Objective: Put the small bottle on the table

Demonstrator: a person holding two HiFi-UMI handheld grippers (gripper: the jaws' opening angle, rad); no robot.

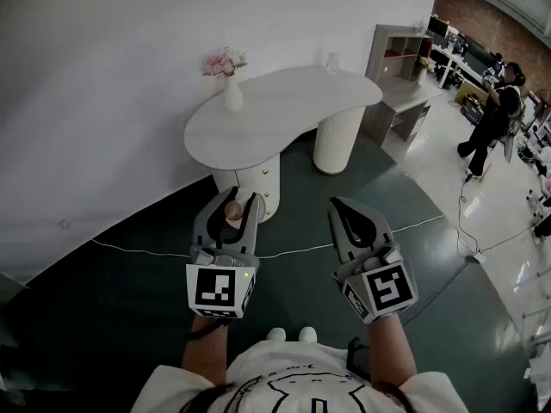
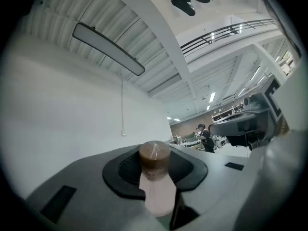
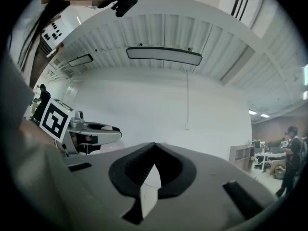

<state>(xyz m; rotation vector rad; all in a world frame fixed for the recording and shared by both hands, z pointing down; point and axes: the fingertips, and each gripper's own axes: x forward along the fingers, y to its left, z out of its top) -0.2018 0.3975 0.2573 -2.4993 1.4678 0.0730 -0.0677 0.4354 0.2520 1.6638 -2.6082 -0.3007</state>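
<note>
The left gripper (image 1: pixel 238 199) is clamping the small bottle (image 2: pixel 155 174), brown cap outward, between its jaws, in the air short of the white table (image 1: pixel 284 114). The right gripper (image 1: pixel 337 205) is hovering alongside, its jaws seemingly closed on nothing.

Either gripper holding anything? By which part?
Left gripper clamps the small pale-pink bottle with brown cap at its cap end. Right gripper: empty, jaws together.
</note>
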